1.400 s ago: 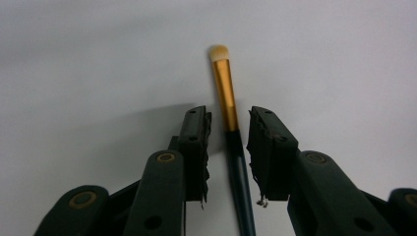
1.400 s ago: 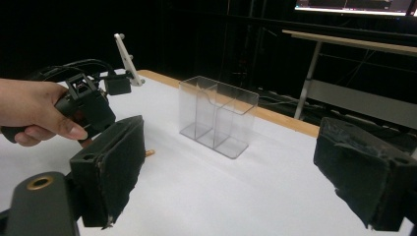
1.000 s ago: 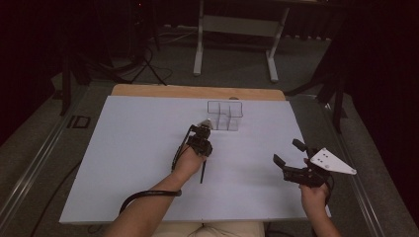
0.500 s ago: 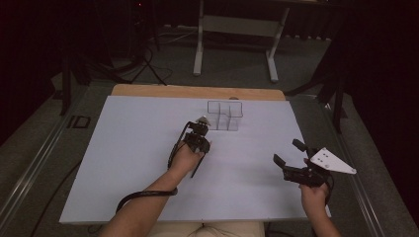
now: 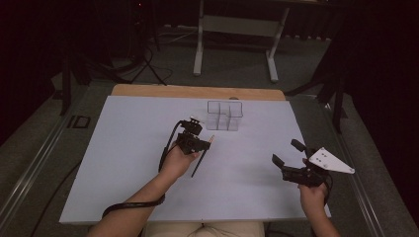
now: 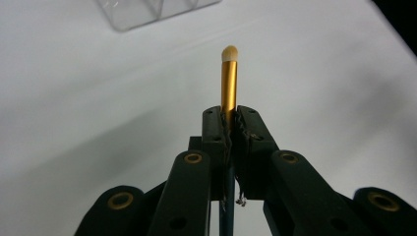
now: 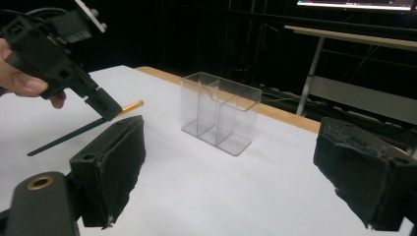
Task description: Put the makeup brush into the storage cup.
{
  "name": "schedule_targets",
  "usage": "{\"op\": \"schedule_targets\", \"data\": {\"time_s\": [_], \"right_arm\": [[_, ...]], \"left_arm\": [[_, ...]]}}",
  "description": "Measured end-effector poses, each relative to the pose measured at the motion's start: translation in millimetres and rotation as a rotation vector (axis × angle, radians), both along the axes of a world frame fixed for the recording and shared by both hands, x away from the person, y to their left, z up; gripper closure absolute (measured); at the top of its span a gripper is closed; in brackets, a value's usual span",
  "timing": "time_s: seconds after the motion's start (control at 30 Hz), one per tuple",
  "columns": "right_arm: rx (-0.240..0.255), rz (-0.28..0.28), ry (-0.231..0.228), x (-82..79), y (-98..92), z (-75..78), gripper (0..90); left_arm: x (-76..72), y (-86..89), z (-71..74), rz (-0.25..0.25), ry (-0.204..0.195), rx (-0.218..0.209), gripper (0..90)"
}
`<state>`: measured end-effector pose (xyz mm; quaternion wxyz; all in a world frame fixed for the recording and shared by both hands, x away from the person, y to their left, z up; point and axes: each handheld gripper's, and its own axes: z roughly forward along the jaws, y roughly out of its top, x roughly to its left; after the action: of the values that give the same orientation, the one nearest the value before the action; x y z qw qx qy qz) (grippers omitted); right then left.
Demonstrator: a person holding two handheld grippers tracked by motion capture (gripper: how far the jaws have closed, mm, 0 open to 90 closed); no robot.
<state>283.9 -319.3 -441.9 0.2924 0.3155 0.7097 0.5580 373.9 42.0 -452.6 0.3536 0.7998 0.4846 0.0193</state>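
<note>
My left gripper (image 5: 204, 144) (image 6: 229, 117) is shut on a slim make-up brush (image 5: 197, 163) (image 6: 228, 73) with a gold ferrule, a pale tip and a dark handle. The brush (image 7: 129, 106) slants, its tip aimed at a clear acrylic organizer (image 5: 225, 115) (image 7: 219, 113) with several compartments, which stands a short way beyond. The left gripper (image 7: 101, 104) hovers above the white table top (image 5: 123, 163). My right gripper (image 5: 288, 152) (image 7: 238, 172) rests at the table's right side, open, nothing between its padded jaws.
A strip of wooden table edge (image 5: 163, 90) runs along the far side of the white top. Beyond it on the floor are a metal stand (image 5: 234, 29) and cables. The left gripper's cable (image 5: 128, 205) trails along the forearm.
The left gripper has risen and shifted a little left with the brush in it. The right gripper has stayed put.
</note>
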Motion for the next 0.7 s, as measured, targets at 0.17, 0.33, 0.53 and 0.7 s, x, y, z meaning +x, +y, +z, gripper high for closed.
{"op": "schedule_targets", "data": {"time_s": [0.17, 0.33, 0.53, 0.7], "right_arm": [[-0.002, 0.001, 0.004, 0.7, 0.6, -1.0, 12.2], [-0.007, 0.004, 0.014, 1.5, 2.5, -2.5, 12.3], [-0.016, 0.009, 0.017, 0.9, 5.4, -3.5, 12.2], [-0.021, 0.011, 0.020, 1.6, 6.5, -4.5, 12.2]], "left_arm": [[-9.2, 6.7, 4.4, -0.029, -0.031, -0.047, 85.0], [-16.2, 9.7, 9.1, -0.044, -0.061, -0.078, 85.1], [-21.5, 12.1, 12.8, -0.060, -0.092, -0.135, 85.1], [-24.8, 16.2, 14.6, -0.063, -0.136, -0.162, 85.0]]}}
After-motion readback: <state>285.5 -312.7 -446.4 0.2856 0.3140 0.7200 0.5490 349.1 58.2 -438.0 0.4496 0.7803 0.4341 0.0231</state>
